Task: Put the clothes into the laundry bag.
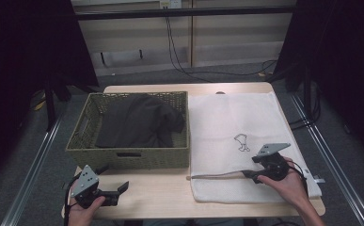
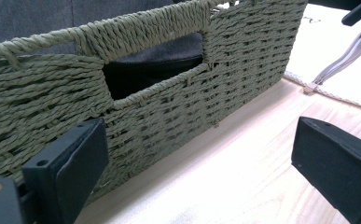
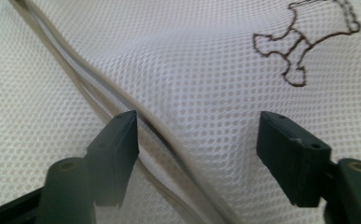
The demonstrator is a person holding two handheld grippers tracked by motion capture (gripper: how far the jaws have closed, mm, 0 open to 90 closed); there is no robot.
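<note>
My right claw [image 1: 249,173] gapes over the mesh bag's zipper [image 3: 169,144]; left claw [image 1: 122,188] open, empty (garment [image 1: 137,121] still in basket [image 1: 123,157]).

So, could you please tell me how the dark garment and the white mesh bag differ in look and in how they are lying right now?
The dark garment is opaque and nearly black; the white mesh bag is pale netting with a small dark outline drawing. The garment lies crumpled inside the woven basket, while the bag is spread flat on the table. The right gripper sits open over the bag's zipper edge; the left gripper, also open, is apart from the garment. Both are soft fabric.
</note>
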